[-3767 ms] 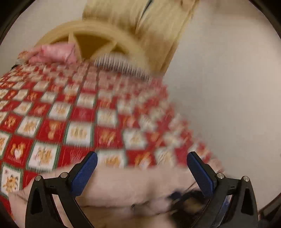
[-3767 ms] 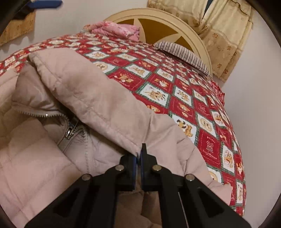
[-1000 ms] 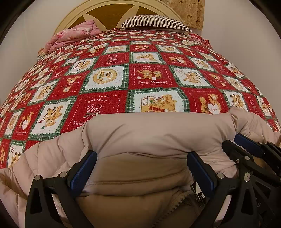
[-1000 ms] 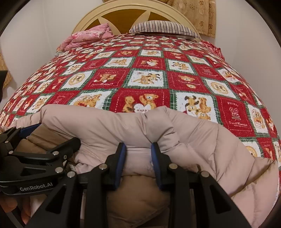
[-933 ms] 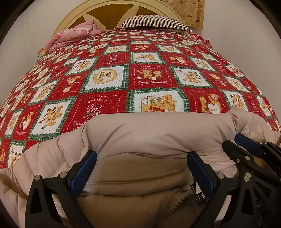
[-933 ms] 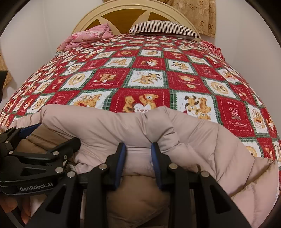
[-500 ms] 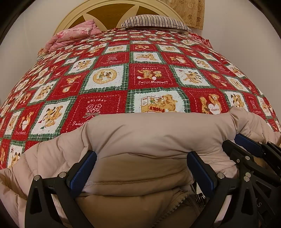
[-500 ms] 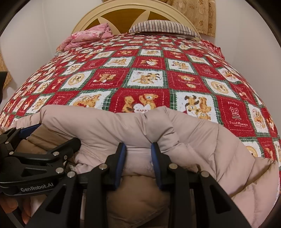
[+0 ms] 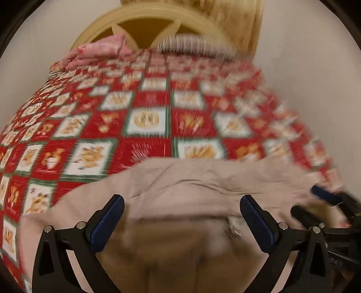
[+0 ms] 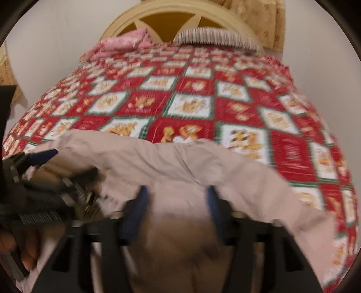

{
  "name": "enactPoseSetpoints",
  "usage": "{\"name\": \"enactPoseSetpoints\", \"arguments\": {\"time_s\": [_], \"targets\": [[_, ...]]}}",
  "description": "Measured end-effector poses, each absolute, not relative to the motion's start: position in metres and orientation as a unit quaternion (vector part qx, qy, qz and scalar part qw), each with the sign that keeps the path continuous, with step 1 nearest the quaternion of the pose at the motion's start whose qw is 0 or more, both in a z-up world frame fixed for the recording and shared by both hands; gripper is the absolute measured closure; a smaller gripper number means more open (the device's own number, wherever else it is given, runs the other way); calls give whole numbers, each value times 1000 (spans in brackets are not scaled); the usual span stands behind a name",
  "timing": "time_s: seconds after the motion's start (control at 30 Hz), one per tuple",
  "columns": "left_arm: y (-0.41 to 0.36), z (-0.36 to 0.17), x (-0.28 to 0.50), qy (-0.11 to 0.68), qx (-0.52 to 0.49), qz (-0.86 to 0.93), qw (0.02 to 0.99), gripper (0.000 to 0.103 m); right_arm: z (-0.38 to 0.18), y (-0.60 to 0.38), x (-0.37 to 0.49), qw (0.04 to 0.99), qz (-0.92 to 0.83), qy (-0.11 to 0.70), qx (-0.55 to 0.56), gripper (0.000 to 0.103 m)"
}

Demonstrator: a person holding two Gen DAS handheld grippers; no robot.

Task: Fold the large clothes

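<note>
Quilt [image 10: 191,106] bears 1 jacket [image 10: 180,162], 2 pillows [image 10: 216,36].

Red patchwork quilt [image 10: 194,99] across the bed, cream headboard [image 10: 176,13] behind, striped pillow [image 10: 216,37], pink bedding [image 10: 124,44], gold curtain [image 10: 264,20], plain pale walls [image 10: 56,33].

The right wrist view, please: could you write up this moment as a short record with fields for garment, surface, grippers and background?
garment: beige padded jacket, lying folded over at the near end of the bed
surface: red and white patchwork quilt
right gripper: jaws opening, jacket fabric between them, pads off it
left gripper: open, above the jacket
background: striped pillow, pink folded cloth, cream headboard
image quality: blurred
</note>
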State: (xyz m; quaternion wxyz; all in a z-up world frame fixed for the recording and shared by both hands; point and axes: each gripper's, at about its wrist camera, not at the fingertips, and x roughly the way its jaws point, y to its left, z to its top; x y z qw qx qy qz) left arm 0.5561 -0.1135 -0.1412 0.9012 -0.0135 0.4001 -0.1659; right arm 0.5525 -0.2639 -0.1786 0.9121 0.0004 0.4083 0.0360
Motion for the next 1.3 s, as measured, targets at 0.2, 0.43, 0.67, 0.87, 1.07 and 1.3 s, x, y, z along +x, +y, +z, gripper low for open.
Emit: {"name": "enactPoseSetpoints", "arguments": {"time_s": [0.2, 0.43, 0.67, 0.87, 1.07, 1.3], "targets": [[-29, -102, 426, 367, 22, -175, 913, 1, -140, -304, 425, 910, 63, 409, -27, 19], [49, -136, 265, 376, 38, -188, 906, 1, -144, -366, 261, 907, 42, 419, 5, 12], [79, -192, 196, 412, 13, -185, 892, 1, -173, -403, 162, 895, -1, 436, 94, 12], [81, -203, 190, 425, -29, -196, 883, 1, -202, -397, 140, 881, 3, 450, 147, 15], [109, -179, 169, 399, -99, -209, 887, 1, -215, -386, 120, 880, 25, 440, 180, 25], [151, -161, 156, 373, -104, -157, 909, 1, -219, -396, 114, 877, 26, 429, 216, 45]]}}
